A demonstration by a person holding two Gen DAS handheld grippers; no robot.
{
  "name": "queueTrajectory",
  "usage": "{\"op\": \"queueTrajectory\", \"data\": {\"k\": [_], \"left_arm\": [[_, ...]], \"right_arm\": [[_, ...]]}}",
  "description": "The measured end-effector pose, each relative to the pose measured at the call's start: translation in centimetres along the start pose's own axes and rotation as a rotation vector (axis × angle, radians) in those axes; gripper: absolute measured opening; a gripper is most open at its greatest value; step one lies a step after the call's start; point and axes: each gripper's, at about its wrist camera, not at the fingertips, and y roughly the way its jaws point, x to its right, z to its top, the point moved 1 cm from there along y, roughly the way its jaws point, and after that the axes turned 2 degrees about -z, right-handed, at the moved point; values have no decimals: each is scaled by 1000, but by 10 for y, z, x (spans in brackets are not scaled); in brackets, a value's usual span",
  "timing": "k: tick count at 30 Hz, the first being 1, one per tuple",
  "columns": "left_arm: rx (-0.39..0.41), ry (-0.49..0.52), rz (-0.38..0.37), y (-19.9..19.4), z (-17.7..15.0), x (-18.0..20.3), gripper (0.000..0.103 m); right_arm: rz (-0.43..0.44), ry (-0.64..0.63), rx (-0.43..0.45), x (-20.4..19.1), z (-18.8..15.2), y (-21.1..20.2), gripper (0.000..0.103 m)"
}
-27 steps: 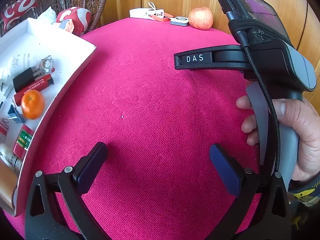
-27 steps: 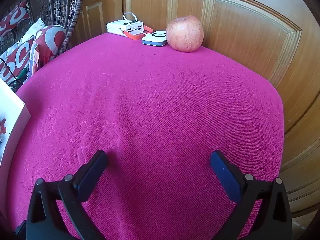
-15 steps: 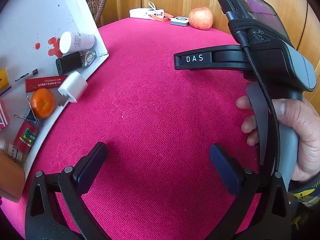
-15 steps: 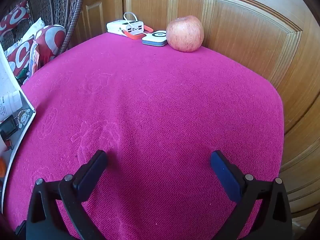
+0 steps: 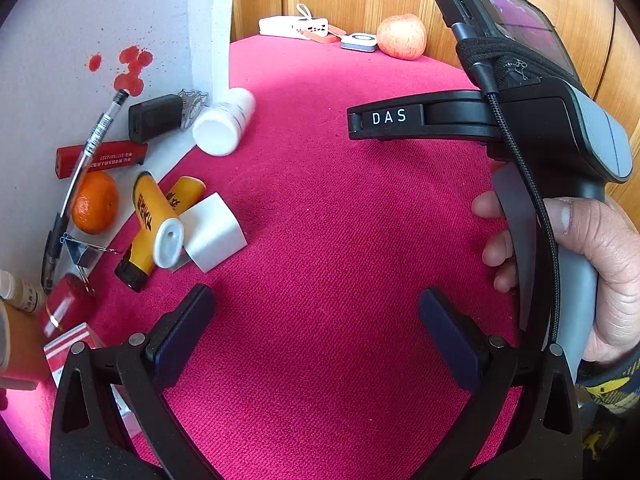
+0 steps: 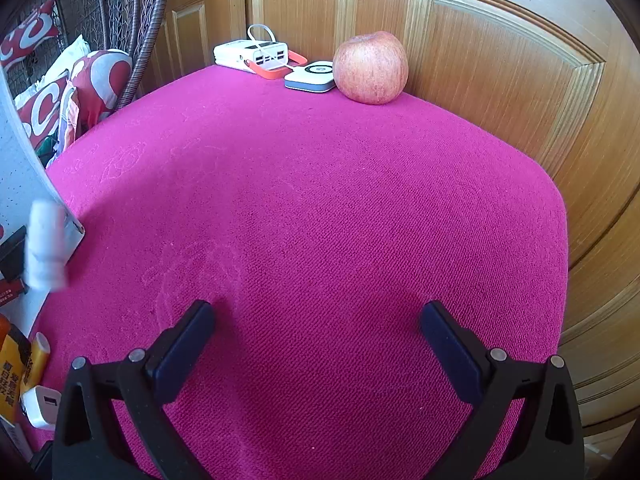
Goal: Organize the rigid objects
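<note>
A white tray (image 5: 80,20) stands tipped up steeply at the left of the magenta table (image 5: 340,240). Items spill from it: a white bottle (image 5: 224,128), a white charger block (image 5: 214,232), a yellow tube (image 5: 156,224), a black box (image 5: 154,122), a red bar (image 5: 100,158), an orange (image 5: 95,202), a pen (image 5: 92,148). My left gripper (image 5: 316,332) is open and empty over bare cloth, right of the pile. My right gripper (image 6: 316,340) is open and empty; the blurred white bottle (image 6: 46,248) shows at its left.
An apple (image 6: 370,68), a small white-and-grey box (image 6: 311,76) and a white power bank (image 6: 252,54) sit at the table's far edge against wooden panels (image 6: 500,80). A wicker chair with red cushions (image 6: 80,80) stands far left. The right handle (image 5: 560,160) fills the left view's right side.
The tray has tipped from flat to nearly upright, and its items have slid out onto the cloth. Both grippers have stayed in place and open.
</note>
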Motion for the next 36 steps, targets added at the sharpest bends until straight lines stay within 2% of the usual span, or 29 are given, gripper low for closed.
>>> {"op": "queueTrajectory", "data": {"k": [36], "left_arm": [[1,2,1,2,3,2,103]], "right_arm": [[-1,1,2,-1,0,1,103]]}}
